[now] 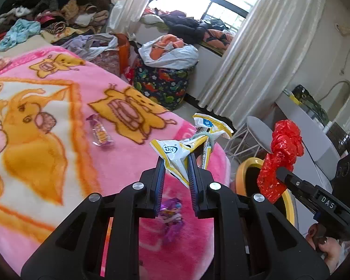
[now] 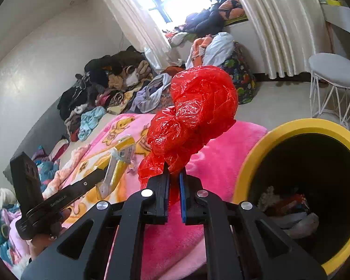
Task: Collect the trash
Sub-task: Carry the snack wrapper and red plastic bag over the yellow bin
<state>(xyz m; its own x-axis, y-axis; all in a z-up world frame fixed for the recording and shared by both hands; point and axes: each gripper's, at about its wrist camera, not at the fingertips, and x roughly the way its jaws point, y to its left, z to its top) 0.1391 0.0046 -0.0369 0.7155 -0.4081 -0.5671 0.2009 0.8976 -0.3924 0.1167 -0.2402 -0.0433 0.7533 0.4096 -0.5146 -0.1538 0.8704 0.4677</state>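
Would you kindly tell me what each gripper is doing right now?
Left gripper: closed on the yellow-white wrapper.
Right gripper: closed on the red plastic bag.

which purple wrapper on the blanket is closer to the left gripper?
The crumpled purple wrapper directly under the left gripper; the other purple wrapper lies flat, farther out.

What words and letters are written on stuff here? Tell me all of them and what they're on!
"DAS": white letters on the right gripper body, in the left wrist view.
"GenRobot.AI": small print on the left gripper body, in the right wrist view; faint, so not certain.
Yellow-and-white wrapper: blue logo and print, too crumpled and blurred to read.
Purple candy wrapper on the pink blanket: print too small to read.
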